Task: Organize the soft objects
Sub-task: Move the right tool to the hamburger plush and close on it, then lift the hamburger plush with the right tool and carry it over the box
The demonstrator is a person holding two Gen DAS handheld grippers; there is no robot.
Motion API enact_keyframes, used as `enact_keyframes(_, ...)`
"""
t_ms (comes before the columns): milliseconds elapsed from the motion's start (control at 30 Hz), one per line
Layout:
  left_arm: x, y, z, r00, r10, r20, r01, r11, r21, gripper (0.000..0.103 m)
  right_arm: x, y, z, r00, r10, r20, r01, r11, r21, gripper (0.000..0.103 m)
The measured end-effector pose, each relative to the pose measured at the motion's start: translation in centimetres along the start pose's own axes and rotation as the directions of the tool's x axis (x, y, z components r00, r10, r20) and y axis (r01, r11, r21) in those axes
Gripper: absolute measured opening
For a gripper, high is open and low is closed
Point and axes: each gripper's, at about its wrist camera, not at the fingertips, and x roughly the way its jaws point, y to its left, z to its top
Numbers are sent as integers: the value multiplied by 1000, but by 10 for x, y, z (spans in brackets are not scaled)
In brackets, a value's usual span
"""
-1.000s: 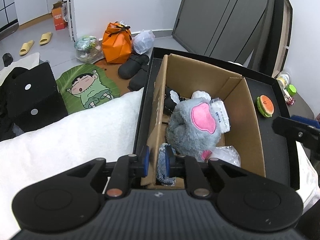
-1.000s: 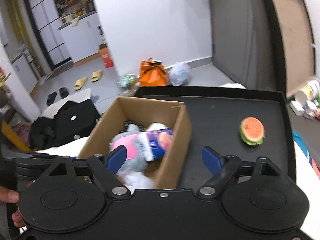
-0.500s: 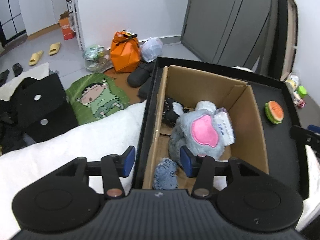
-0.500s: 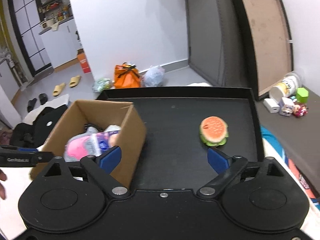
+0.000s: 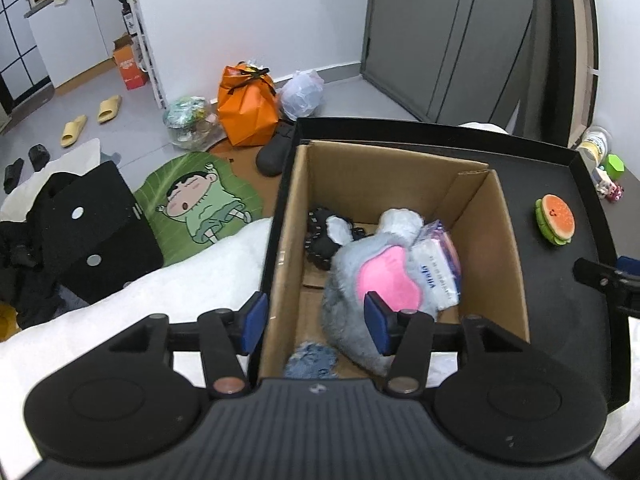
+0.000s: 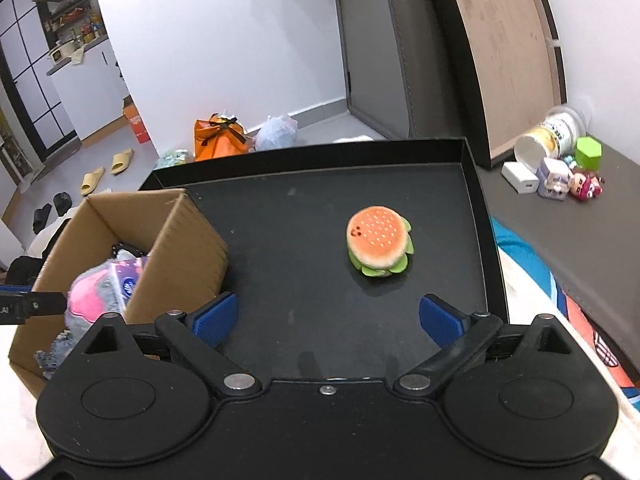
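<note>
My left hand-held gripper (image 5: 314,322) has just been opening, empty over the box (image 5: 496,216), while my right hand-held gripper (image 6: 326,318) gapes wide, lined up on the far burger plush (image 6: 378,242).

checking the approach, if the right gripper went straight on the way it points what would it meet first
Probably the round plush hamburger on the black tray; the open right gripper has nothing between, though depth is unclear.
</note>
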Motion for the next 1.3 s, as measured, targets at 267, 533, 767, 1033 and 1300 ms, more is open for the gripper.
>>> enact_keyframes(267,5,-17,8,999,43,-20,-42,998,37,62,15,-12,4,1000,0,-3,0,1000,0,98)
enact_keyframes(533,7,-32,15,995,89,-36,-86,992,93,65,31,-25,13,999,-18,27,18,1000,23,93)
enact_keyframes(767,9,-37,18,993,111,-48,-105,988,114,66,46,-28,19,999,-23,28,22,999,34,81)
enact_keyframes(1033,12,-39,21,991,122,-55,-114,986,121,66,62,-29,24,999,-41,0,41,999,4,67)
enact_keyframes(1300,13,-40,21,990,128,-53,-120,984,129,67,68,-26,24,998,-39,-54,38,999,-22,38)
